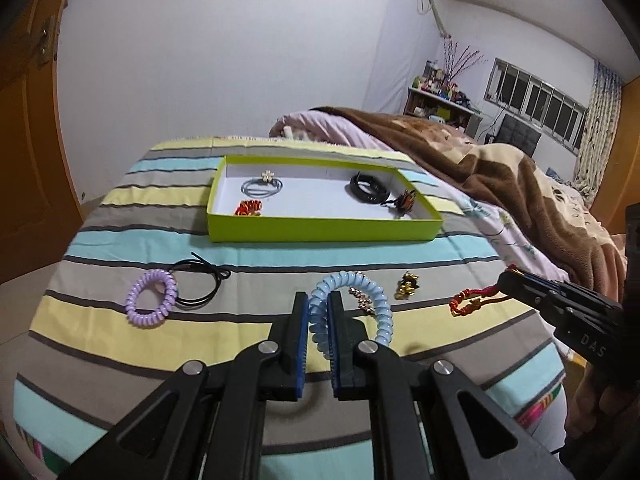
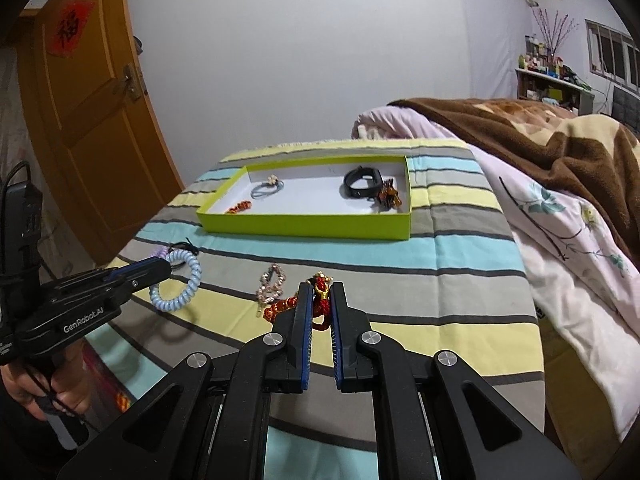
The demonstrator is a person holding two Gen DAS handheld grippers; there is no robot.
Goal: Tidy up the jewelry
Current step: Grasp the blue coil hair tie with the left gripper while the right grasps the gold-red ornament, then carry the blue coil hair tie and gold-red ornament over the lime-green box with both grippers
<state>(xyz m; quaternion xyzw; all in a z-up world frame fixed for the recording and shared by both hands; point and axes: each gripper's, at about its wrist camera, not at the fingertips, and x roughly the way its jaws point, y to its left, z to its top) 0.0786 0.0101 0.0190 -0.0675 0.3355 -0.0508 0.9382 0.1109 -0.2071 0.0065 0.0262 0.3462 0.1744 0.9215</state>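
A green tray point(image 1: 320, 230) point(image 2: 308, 226) sits at the far side of the striped cloth, holding a grey hair tie point(image 1: 262, 186), a red piece point(image 1: 249, 208), a black band point(image 1: 368, 188) and a butterfly clip point(image 1: 404, 202). My left gripper point(image 1: 318, 300) point(image 2: 166, 266) is shut on a blue spiral hair tie point(image 1: 384, 312) point(image 2: 180, 292), lifted just off the cloth. My right gripper point(image 2: 321, 292) point(image 1: 506, 278) is shut on a red cord bracelet point(image 1: 472, 302) point(image 2: 282, 306).
On the cloth lie a purple spiral hair tie point(image 1: 152, 298), a black cord tie point(image 1: 204, 284), a rhinestone clip point(image 1: 362, 298) point(image 2: 272, 282) and a gold charm point(image 1: 408, 286). A bed with a brown blanket point(image 1: 500, 176) stands to the right, a wooden door point(image 2: 88, 120) to the left.
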